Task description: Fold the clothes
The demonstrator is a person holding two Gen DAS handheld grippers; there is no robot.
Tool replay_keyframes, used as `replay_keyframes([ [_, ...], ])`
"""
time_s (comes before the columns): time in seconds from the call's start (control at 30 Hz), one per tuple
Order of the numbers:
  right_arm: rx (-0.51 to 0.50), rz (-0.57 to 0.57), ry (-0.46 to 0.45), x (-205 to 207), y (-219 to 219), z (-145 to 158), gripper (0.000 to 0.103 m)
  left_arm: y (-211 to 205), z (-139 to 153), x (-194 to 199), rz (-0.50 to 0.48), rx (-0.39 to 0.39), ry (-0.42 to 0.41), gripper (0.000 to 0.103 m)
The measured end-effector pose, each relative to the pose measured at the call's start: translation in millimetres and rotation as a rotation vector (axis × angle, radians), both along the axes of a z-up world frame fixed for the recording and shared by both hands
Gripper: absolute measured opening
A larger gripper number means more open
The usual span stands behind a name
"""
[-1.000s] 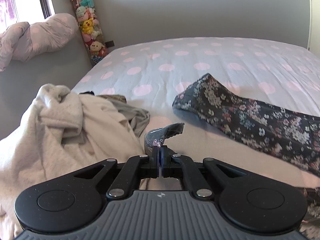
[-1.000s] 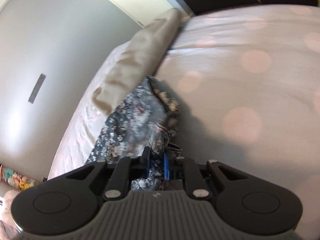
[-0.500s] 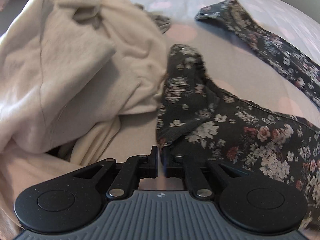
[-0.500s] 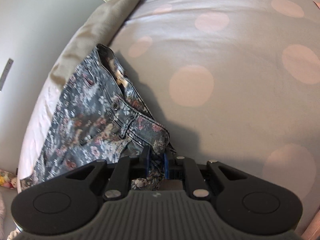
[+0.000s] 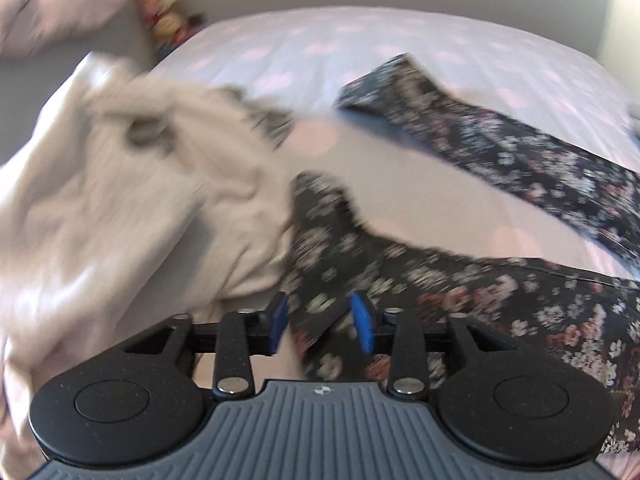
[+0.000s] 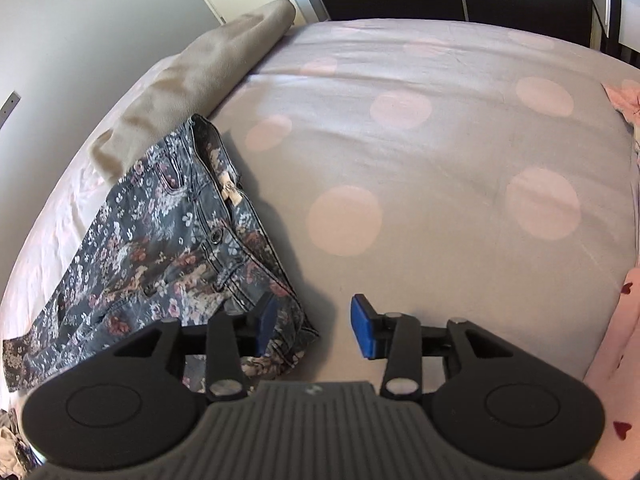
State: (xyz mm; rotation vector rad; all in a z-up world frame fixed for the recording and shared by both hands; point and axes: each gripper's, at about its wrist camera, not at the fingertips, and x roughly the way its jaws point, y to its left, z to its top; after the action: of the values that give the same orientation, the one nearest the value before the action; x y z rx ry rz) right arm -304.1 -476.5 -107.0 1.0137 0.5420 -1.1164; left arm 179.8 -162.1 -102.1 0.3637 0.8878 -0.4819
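Dark floral-print jeans lie spread on the bed. In the left wrist view one leg's hem sits between my open left gripper jaws, and the other leg stretches toward the far right. In the right wrist view the jeans' waistband lies flat, its corner just by the left blue pad of my open right gripper. Neither gripper holds the cloth.
The bed has a grey sheet with pink dots. A heap of cream clothes lies left of the left gripper. A beige folded cloth lies by the waistband. Pink garments lie at the right edge. Stuffed toys hang by the wall.
Both grippers were shut on the jeans; both have opened and let go. The jeans now lie flat on the bed. The left view has tilted back up.
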Motion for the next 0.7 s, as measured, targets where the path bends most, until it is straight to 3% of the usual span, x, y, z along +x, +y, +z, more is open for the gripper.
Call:
replay_keyframes([
  [0.17,-0.013,0.025,0.002,16,4,5,0.044,-36,-36,9,-0.063,0.046,-0.007,0.046],
  [0.27,-0.051,0.056,0.044,30,8,14,0.045,-39,-57,16,-0.033,0.089,-0.024,0.043],
  [0.4,-0.096,0.107,0.1,52,10,23,0.045,-25,-73,30,0.025,0.065,0.0,0.029],
  [0.43,-0.106,0.121,0.111,59,10,25,0.045,-22,-74,32,0.039,0.056,-0.002,0.026],
  [0.5,-0.114,0.153,0.108,75,13,26,0.045,-17,-73,34,0.071,0.052,-0.015,0.002],
  [0.7,-0.132,0.267,0.068,127,25,31,0.048,0,-54,36,0.159,-0.019,-0.051,0.0],
])
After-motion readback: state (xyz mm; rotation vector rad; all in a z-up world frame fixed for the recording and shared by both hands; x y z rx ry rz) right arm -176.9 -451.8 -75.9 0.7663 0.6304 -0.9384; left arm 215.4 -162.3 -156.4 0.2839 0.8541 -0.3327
